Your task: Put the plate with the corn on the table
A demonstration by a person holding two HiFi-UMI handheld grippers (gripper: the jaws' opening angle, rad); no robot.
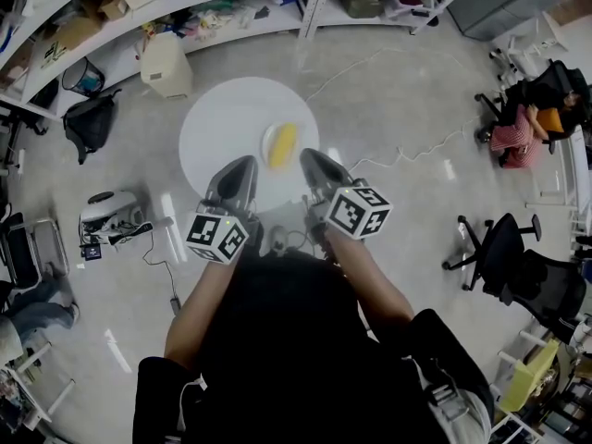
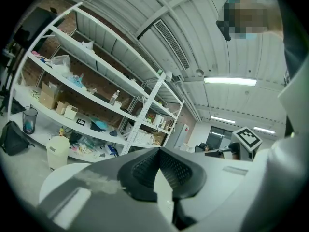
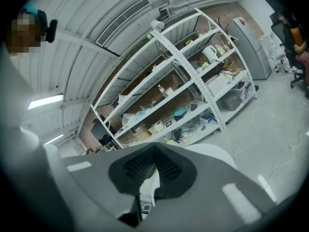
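A white plate [image 1: 270,146] with a yellow corn cob [image 1: 283,144] lies on the round white table [image 1: 222,123], near its front edge. My left gripper [image 1: 248,163] hovers just left of the plate and my right gripper [image 1: 308,155] just right of it, both tips over the table's near rim. Both are shut with nothing held. In the left gripper view the dark pads [image 2: 145,168] meet at the tip. In the right gripper view the pads [image 3: 166,166] meet too, with the table [image 3: 217,154] showing behind. Neither gripper view shows the plate.
Long white shelves [image 1: 231,7] full of boxes run along the back. A cream bin [image 1: 166,63] and a black bag [image 1: 90,123] sit left of the table. A cable [image 1: 407,151] crosses the floor. Office chairs [image 1: 504,248] and a seated person [image 1: 523,123] are at the right.
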